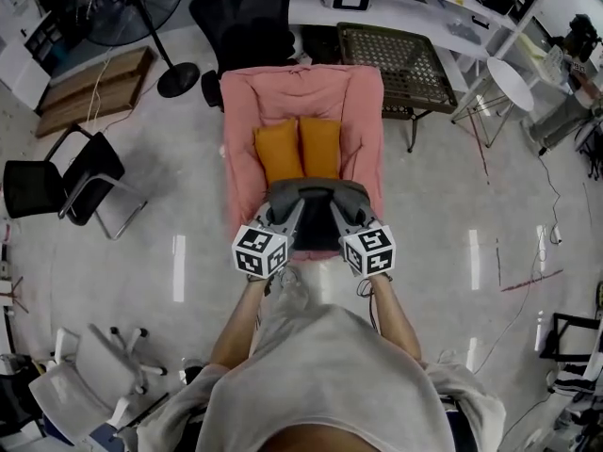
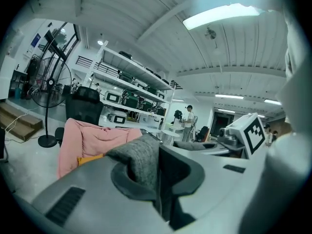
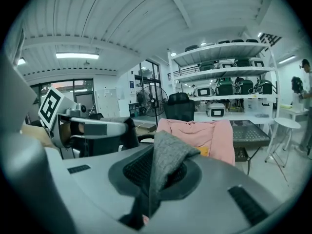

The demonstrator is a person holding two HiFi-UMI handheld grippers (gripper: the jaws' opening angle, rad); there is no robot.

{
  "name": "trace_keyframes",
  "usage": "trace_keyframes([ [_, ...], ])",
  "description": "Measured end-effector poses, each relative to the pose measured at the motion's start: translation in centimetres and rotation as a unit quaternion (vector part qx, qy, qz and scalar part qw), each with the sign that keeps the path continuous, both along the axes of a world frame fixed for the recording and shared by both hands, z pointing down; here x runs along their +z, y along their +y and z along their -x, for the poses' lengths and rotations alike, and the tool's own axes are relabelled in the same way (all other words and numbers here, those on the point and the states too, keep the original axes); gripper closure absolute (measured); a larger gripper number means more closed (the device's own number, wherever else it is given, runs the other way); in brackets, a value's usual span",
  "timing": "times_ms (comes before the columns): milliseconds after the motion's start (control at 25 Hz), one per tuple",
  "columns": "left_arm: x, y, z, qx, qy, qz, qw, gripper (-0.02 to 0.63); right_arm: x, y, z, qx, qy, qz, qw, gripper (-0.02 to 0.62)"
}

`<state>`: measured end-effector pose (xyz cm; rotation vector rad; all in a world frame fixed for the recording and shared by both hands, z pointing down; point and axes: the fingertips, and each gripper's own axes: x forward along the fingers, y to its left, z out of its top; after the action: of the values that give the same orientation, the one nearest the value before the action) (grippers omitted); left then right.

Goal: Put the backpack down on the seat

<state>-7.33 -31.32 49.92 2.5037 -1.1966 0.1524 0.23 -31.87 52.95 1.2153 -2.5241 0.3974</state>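
Between the jaws of the left gripper (image 2: 157, 177), a fold of grey fabric from the backpack (image 2: 139, 160) is pinched tight, and the cloth bulges up out of the pad recess. The right gripper (image 3: 155, 182) is clamped in the same way on another grey fold, which rises in a peak above its jaws. The two grippers sit side by side, a little apart, each tilted slightly downward, with the marker cubes nearest the person's body.

In the head view the backpack hangs from the two sets of tips as a dark, rounded bundle spanning the gap between them. It lies over the near end of the seat (image 1: 243, 111), a long lounger draped in pink cloth that stretches straight ahead of both grippers. Whether the bag's underside already touches the pink cover cannot be told from these views.

Just beyond the tips, two orange cushions (image 1: 300, 149) lie side by side on the seat, close to the far edge of the backpack. Past the far end of the seat stands a black office chair (image 1: 240, 17). Ahead and to the left of the left gripper is a standing fan (image 1: 177, 78) on the pale floor (image 1: 443, 215). Ahead and to the right of the right gripper is a mesh-topped table (image 1: 396, 64), with a round white stool (image 1: 511, 83) further right. Well beyond the seat, white shelves (image 3: 222, 72) carry dark equipment.
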Motion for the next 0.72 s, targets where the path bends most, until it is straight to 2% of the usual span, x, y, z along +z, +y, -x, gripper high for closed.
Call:
trace_keyframes([
  [400, 0.6, -5.7, 3.3, 0.032, 0.007, 0.004, 0.9994, 0.571, 0.5, -5.7, 3.2, 0.029, 0.011, 0.007, 0.999, 0.568],
  [720, 1.8, -7.3, 4.6, 0.043, 0.009, 0.019, 0.9988, 0.571, 1.7, -7.2, 4.5, 0.038, 0.017, 0.022, 0.999, 0.568],
])
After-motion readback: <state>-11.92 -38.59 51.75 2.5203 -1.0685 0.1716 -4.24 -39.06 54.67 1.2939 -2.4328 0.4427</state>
